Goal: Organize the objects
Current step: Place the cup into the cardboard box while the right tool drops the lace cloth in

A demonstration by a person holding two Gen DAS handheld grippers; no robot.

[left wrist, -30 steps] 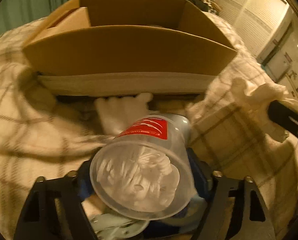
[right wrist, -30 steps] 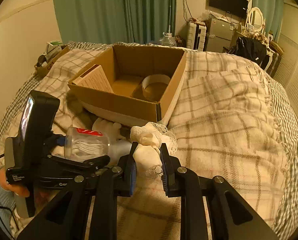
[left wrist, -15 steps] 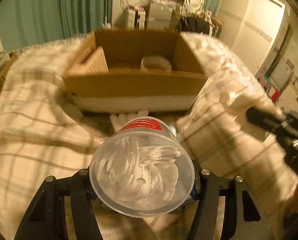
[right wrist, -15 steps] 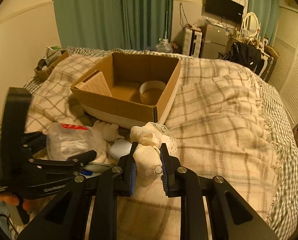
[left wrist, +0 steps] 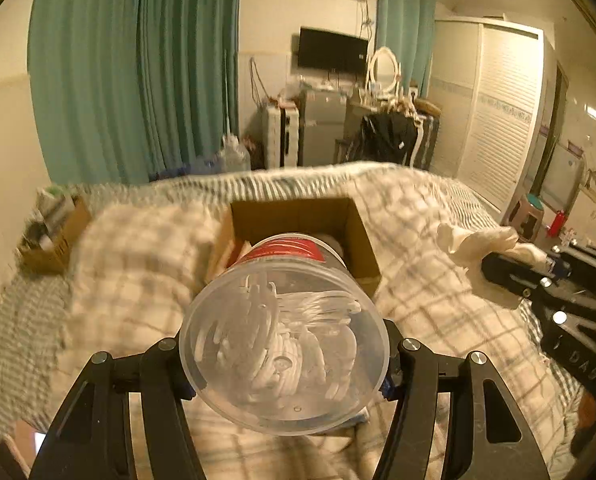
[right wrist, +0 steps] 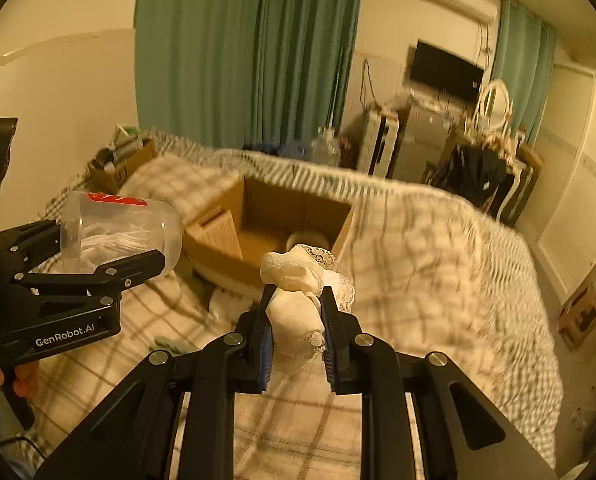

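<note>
My left gripper (left wrist: 286, 364) is shut on a clear plastic jar (left wrist: 284, 344) with a red label, full of white pieces, held in the air above the bed; it also shows in the right wrist view (right wrist: 118, 232). My right gripper (right wrist: 296, 304) is shut on a cream lace cloth (right wrist: 298, 280), lifted off the blanket; the cloth shows in the left wrist view (left wrist: 478, 244). An open cardboard box (right wrist: 282, 216) sits on the bed ahead of both, holding a ring-shaped roll (right wrist: 308, 238) and a flat card piece (right wrist: 222, 236).
A plaid blanket (right wrist: 418, 280) covers the bed. White soft items (right wrist: 226, 304) lie in front of the box. A small box of clutter (right wrist: 118, 160) sits at the bed's far left. Curtains, a TV and furniture stand behind.
Both grippers have risen off the bed with their loads. The jar and cloth are now well above the blanket, and the box looks farther and lower.
</note>
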